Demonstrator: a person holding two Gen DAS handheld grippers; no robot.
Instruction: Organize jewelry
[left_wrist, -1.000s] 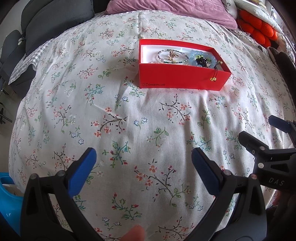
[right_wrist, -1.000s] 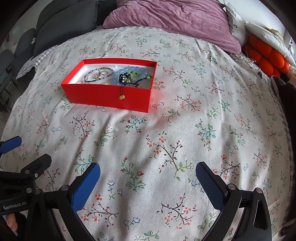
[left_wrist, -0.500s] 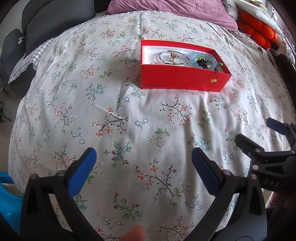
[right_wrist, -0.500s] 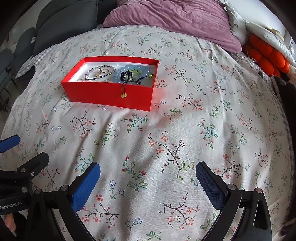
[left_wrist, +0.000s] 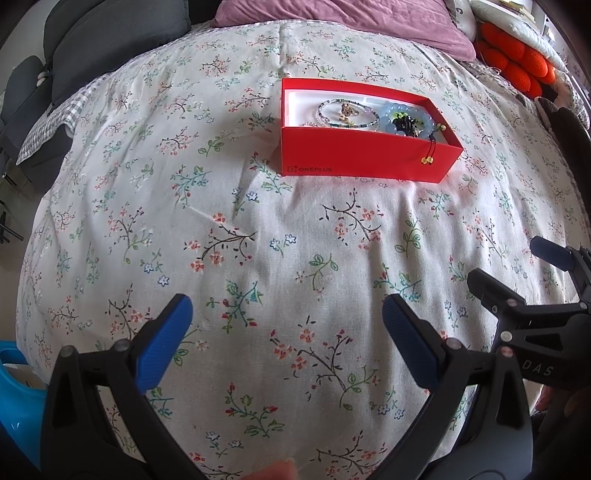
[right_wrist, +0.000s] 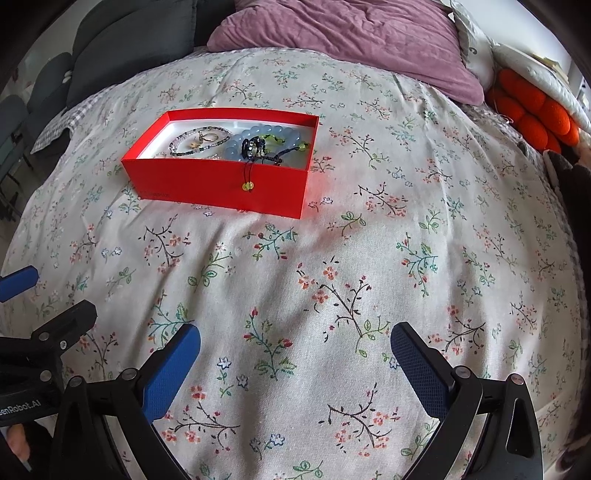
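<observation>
left of the red box (left_wrist: 364, 158): dark grey cushions (left_wrist: 110, 40) at the bed's far edge, a checked sheet (left_wrist: 48, 129) under the floral bedspread (left_wrist: 258, 258), a blue plastic thing (left_wrist: 14, 398) at the near corner. well nearer than the red box: left gripper (left_wrist: 287, 321), jaws wide apart, holding nothing, blue pads (left_wrist: 162, 343) over bare bedspread. inside the red box, white-lined: a thin beaded necklace (right_wrist: 201, 142) at its left end, a pale blue bead bracelet (right_wrist: 271, 134) toward its right end, a dark corded bracelet (right_wrist: 258, 147) on top, its cord with two yellow beads (right_wrist: 248, 186) hanging down the near wall. nearer than the red box and rightward: right gripper (right_wrist: 295, 349), jaws likewise spread, empty. beyond the red box: purple pillow (right_wrist: 351, 40). far right of it: orange cushion (right_wrist: 532, 110).
</observation>
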